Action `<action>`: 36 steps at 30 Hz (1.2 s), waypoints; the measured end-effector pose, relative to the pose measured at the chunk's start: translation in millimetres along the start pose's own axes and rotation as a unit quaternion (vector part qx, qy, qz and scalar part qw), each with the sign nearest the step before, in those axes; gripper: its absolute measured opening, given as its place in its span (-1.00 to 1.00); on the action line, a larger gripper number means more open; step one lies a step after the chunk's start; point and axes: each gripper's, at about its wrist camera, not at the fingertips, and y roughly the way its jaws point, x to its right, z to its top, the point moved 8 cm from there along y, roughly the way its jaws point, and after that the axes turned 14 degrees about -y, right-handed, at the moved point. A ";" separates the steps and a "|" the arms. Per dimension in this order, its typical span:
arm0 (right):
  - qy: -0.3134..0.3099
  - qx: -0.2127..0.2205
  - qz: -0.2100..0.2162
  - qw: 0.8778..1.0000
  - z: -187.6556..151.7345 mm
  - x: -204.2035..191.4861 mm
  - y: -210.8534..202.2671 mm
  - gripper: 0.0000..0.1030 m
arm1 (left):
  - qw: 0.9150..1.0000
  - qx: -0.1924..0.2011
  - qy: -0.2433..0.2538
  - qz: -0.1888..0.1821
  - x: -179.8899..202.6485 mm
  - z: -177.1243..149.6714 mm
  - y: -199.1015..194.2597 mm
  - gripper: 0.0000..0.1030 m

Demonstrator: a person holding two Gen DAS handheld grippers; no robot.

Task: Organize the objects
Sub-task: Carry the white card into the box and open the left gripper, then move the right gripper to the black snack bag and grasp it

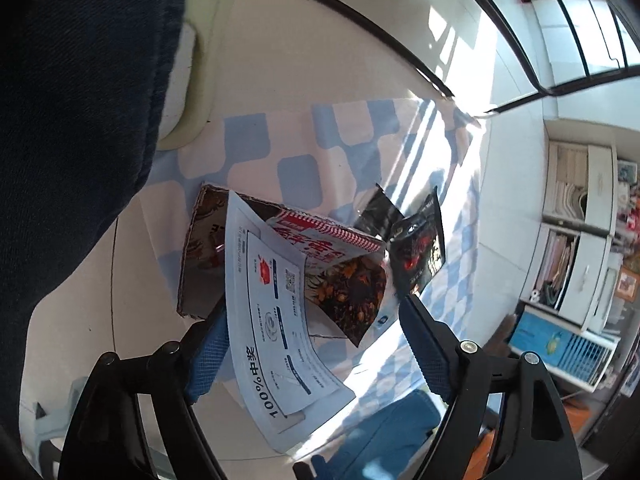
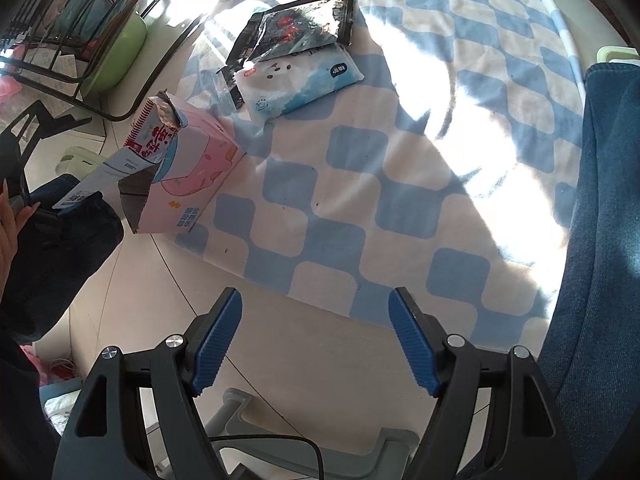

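Observation:
A pink box lies on its side at the edge of a blue-and-white chequered cloth, its mouth open. A red-and-white snack packet sticks out of it. In the left wrist view the same box shows its brown inside, with the packet in it. The box's white printed flap stands between the wide-apart fingers of my left gripper, lying against the left pad only. A black packet rests on a white-and-blue packet further along the cloth. My right gripper is open over the cloth's near edge, holding nothing.
A person's dark blue trouser legs fill the left and the right edge. A hand shows at the far left. A black wire rack and a green bin stand on the tiled floor beyond the box.

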 end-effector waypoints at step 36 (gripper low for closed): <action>0.106 0.058 0.397 0.910 148.2 -133.7 8.7 0.82 | 0.905 -0.021 0.396 0.155 163.0 -32.4 -68.1 0.57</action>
